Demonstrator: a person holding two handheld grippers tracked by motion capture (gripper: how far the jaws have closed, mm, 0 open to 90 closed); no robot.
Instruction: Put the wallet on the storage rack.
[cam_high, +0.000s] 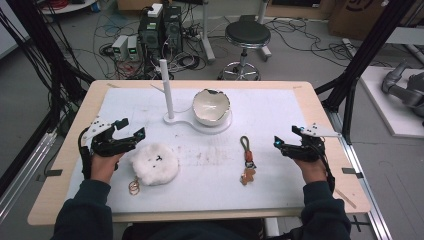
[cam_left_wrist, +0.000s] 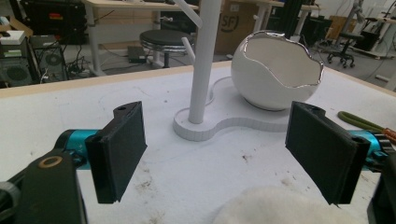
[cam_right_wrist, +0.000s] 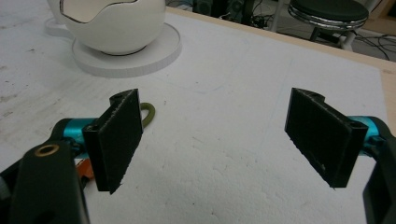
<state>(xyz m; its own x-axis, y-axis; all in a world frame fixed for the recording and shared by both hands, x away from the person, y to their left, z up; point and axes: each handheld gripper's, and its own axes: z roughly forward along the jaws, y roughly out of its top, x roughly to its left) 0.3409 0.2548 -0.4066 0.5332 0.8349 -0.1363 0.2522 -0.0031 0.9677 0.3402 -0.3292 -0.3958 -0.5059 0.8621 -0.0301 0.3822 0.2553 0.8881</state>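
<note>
Left gripper (cam_high: 129, 129) is held wide open and empty beside the fluffy keychain (cam_high: 154, 163), lower left, likely for grasping. Right gripper (cam_high: 284, 135) is held equally open, empty, near the strap keychain (cam_high: 246, 159), lower centre

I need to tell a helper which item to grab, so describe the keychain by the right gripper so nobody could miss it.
Start at the white egg-shaped bowl on its white stand at the back of the table. Come toward the person and slightly right to the keychain, which lies left of the right gripper. It has an olive-green cord loop and a small brown gingerbread-like charm, unlike the fluffy white pompom near the left gripper.
</note>
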